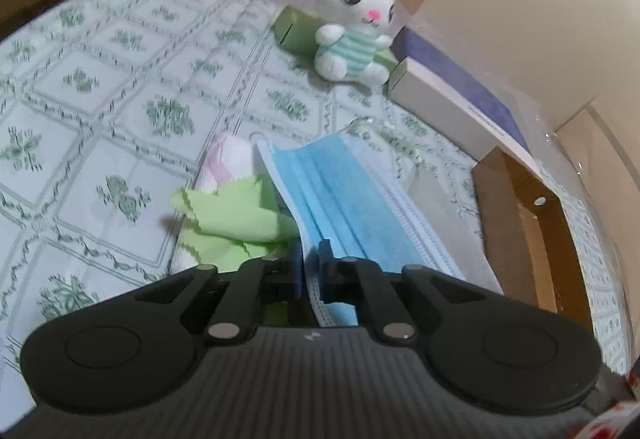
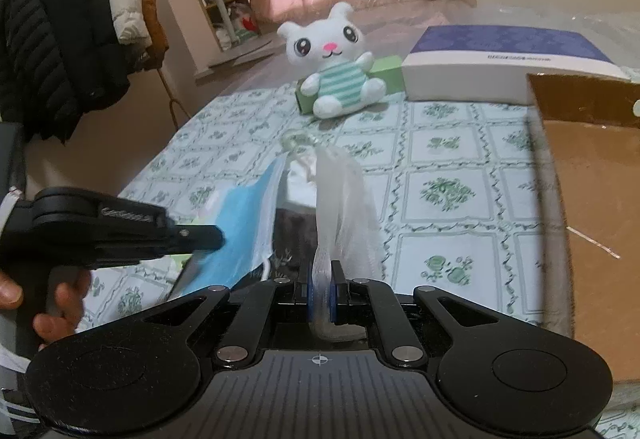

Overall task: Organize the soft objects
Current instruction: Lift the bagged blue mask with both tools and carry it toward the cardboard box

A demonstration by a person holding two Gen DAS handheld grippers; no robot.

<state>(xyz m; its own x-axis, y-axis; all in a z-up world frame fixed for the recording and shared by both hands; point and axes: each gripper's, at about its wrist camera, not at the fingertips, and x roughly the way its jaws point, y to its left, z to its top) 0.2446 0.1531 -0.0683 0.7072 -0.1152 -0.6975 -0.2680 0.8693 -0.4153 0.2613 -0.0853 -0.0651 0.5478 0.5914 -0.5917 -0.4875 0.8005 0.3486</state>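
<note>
Black tongs (image 1: 310,259) with ribbed grey housing, silver rivets, blue pads (image 2: 310,293)

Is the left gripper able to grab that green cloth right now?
Probably not as things stand. The left gripper is shut on the blue face mask, so its jaws are occupied. The green cloth lies just beside it on the table with nothing covering it; releasing the mask first would free the way.

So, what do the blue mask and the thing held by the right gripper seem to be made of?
Blue mask: pleated non-woven fabric, matte, with stitched white edges. Thing in the right gripper: a translucent bag, probably thin plastic or fine mesh; light passes through it and it hangs limp.
</note>
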